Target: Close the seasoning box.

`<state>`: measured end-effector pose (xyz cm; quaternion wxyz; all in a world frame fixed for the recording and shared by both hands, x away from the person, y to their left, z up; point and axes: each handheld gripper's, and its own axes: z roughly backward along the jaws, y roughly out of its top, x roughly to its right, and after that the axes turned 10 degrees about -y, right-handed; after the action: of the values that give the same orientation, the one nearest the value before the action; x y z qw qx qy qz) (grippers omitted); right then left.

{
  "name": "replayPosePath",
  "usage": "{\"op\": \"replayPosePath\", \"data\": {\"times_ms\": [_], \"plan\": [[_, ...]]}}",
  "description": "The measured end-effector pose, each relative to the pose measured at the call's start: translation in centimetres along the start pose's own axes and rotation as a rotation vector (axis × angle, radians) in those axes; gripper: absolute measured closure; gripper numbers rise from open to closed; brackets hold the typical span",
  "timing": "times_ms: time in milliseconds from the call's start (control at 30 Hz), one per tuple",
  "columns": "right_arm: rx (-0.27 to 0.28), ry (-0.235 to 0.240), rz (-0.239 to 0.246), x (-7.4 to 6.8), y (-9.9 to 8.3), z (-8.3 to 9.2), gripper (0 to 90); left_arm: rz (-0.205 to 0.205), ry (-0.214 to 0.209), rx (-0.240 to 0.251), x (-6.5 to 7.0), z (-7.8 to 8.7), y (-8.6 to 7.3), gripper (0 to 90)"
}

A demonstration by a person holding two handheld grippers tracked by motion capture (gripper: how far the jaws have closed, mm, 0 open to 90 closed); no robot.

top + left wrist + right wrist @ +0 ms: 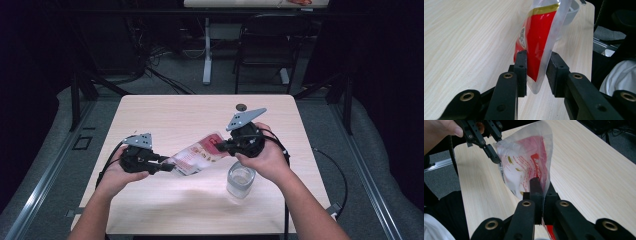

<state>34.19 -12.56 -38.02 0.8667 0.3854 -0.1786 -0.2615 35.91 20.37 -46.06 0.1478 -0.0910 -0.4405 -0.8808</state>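
Pouch (pixel 200 154) held above tabletop (pixel 165 115) between both tools, right tool (pixel 223 145) clamped shut on its top edge, left tool (pixel 168 166) narrowing round its bottom corner; likely next: tear it open, or tip contents into glass (pixel 240 180).

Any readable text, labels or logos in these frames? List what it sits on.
No text reads clearly.
Pouch: round logo on the red panel below a gold band, too blurred to read.
Pouch back, right gripper view: red and gold print, blurred and creased, illegible.
Glass: no marking visible.
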Motion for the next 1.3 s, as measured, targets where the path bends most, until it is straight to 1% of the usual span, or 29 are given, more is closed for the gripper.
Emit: {"op": "replayPosePath", "data": {"times_ms": [300, 367, 433, 633, 733, 800, 900, 933, 1067, 1133, 1300], "plan": [[0.002, 0.007, -0.030, -0.1, -1.6, -0.2, 89.5, 0.001, 0.003, -0.008, 0.1, -0.1, 0.1, 72.6], [0.000, 0.006, -0.031, -0.1, -1.9, -0.3, 89.5, 0.006, 0.007, -0.019, 0.2, -0.1, 0.1, 72.7], [-0.003, 0.006, -0.028, -0.1, -2.1, -0.3, 89.5, 0.006, 0.007, -0.019, 0.2, -0.1, 0.1, 72.7], [0.003, 0.012, -0.043, -0.3, -2.8, -0.3, 89.5, 0.004, 0.006, -0.032, 0.5, -0.2, 0.3, 72.9], [0.013, 0.018, -0.055, -0.3, -3.6, -0.4, 89.5, 0.008, -0.001, -0.034, 0.5, -0.3, 0.2, 73.0], [0.014, 0.020, -0.055, -0.2, -3.8, -0.4, 89.5, 0.003, -0.005, -0.036, 0.6, -0.4, 0.2, 73.1], [0.028, 0.024, -0.060, -0.2, -4.3, -0.5, 89.4, 0.008, -0.014, -0.033, 0.6, -0.4, 0.2, 73.4], [0.035, 0.027, -0.062, -0.2, -4.4, -0.6, 89.4, 0.007, -0.005, -0.048, 0.7, -0.3, 0.3, 73.5], [0.045, 0.032, -0.064, -0.1, -4.8, -0.8, 89.4, 0.015, -0.002, -0.055, 0.9, -0.2, 0.4, 73.6], [0.058, 0.041, -0.069, -0.1, -5.1, -1.0, 89.3, 0.028, 0.002, -0.065, 1.0, -0.1, 0.5, 73.6], [0.077, 0.058, -0.075, 0.0, -5.6, -1.6, 89.4, 0.040, 0.005, -0.081, 1.1, 0.1, 0.5, 73.8]]}}
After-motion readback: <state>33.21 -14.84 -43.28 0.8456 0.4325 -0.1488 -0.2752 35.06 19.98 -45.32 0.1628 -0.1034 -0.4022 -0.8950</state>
